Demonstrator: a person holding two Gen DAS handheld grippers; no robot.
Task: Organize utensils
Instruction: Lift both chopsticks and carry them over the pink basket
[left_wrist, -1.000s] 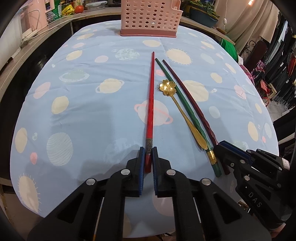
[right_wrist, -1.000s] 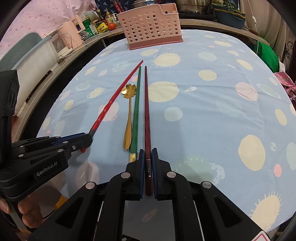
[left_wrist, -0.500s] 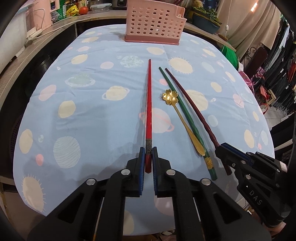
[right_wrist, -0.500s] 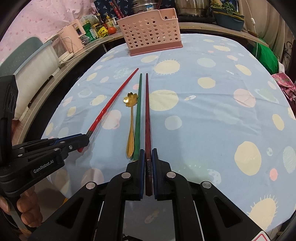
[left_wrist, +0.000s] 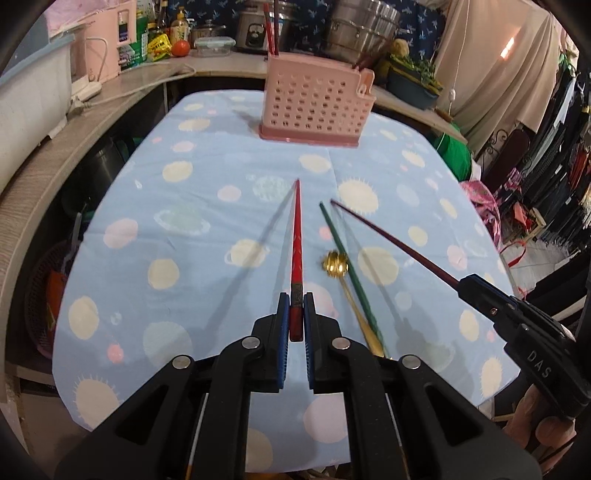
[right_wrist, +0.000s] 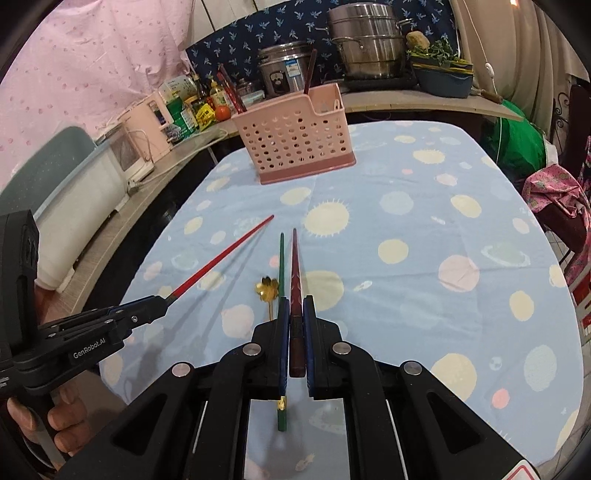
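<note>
green chopstick (right_wrist: 281, 421) butt end, right wrist only

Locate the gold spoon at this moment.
The gold spoon lies on the tablecloth in the left wrist view, right of the held red chopstick and alongside the green chopstick.

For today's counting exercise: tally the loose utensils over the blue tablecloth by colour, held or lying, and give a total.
Red chopstick: 1
Dark red chopstick: 1
Green chopstick: 1
Gold spoon: 1
Total: 4
</note>
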